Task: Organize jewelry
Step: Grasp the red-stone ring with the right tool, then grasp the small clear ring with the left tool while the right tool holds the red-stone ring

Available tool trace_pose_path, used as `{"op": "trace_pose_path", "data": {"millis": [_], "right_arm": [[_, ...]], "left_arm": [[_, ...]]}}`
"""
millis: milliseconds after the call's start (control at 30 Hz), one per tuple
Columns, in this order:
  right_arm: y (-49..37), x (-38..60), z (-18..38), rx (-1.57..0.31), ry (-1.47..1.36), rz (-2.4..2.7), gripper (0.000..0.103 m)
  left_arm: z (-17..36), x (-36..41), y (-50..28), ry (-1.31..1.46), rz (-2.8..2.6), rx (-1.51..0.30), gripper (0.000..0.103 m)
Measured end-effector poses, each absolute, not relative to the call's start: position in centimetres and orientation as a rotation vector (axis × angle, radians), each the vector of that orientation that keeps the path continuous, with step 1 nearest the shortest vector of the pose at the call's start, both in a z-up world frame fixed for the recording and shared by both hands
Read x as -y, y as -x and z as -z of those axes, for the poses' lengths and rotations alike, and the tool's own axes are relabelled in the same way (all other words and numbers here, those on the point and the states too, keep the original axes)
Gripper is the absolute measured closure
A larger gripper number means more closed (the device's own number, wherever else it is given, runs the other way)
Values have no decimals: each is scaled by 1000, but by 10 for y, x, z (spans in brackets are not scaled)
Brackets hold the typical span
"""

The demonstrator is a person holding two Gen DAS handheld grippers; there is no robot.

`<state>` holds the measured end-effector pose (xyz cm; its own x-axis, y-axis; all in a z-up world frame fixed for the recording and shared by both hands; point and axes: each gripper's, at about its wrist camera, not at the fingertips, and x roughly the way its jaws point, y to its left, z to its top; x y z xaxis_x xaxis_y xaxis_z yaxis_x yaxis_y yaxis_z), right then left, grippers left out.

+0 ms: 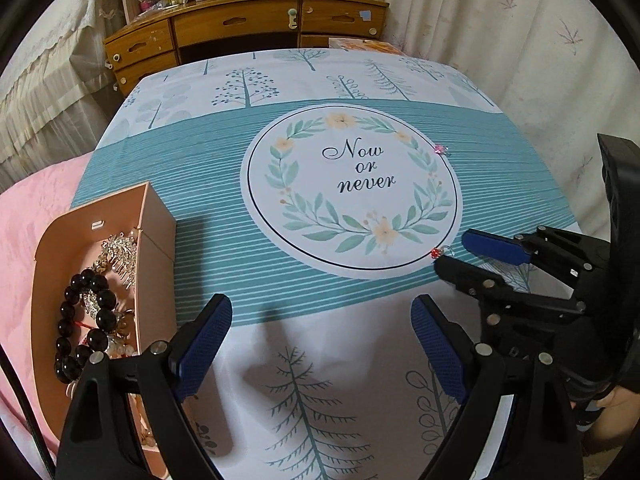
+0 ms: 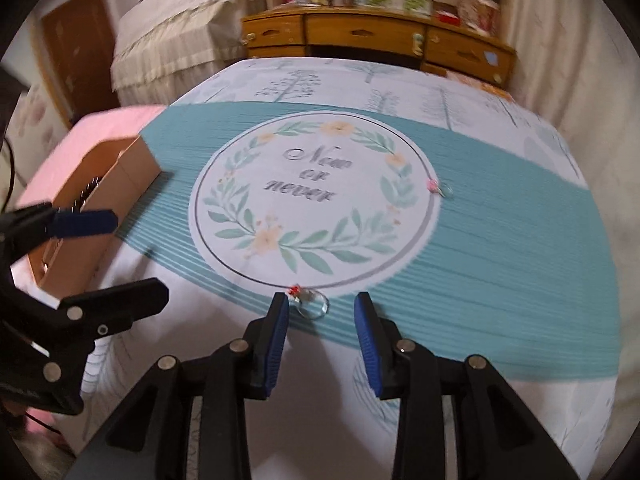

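A silver ring with a red stone [image 2: 314, 305] lies on the tablecloth at the near edge of the printed circle. My right gripper [image 2: 322, 300] is open around it: the ring sits between the blue pads, close to the left one, and neither pad presses on it. The left wrist view shows the same ring [image 1: 442, 253] at the right gripper's [image 1: 453, 253] tips. A second ring with a pink stone [image 1: 440, 149] lies farther back on the circle's right rim. My left gripper [image 1: 322, 308] hangs open and empty above the cloth, beside the pink jewelry box [image 1: 158, 248].
The box holds a black bead bracelet [image 1: 84, 320], a silver hair comb [image 1: 120, 252] and other pieces. The table [image 1: 360, 80] is covered by a teal and white cloth. A wooden dresser [image 1: 240, 28] stands behind it, with curtains at the right and a pink cushion [image 1: 24, 240] at the left.
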<state>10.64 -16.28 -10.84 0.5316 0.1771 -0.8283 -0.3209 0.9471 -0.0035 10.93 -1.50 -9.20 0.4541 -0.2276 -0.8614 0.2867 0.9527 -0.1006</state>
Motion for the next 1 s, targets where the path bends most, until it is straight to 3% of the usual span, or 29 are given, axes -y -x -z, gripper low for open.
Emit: {"op": "trace_pose_path", "data": {"millis": [200, 400, 733, 767, 1000], "right_arm": [[-109, 156, 109, -956, 228, -372, 70], [-112, 161, 108, -959, 239, -411, 83], [-112, 167, 106, -970, 236, -406, 91], [-111, 170, 104, -963, 225, -403, 96], [-111, 212, 99, -973, 107, -311, 96]], "left_arm": [[91, 10, -113, -48, 321, -1050, 13], [92, 9, -116, -33, 328, -1055, 13], [86, 13, -120, -39, 327, -1052, 13], [84, 15, -121, -44, 328, -1047, 13], [62, 44, -140, -91, 362, -1009, 13]]}}
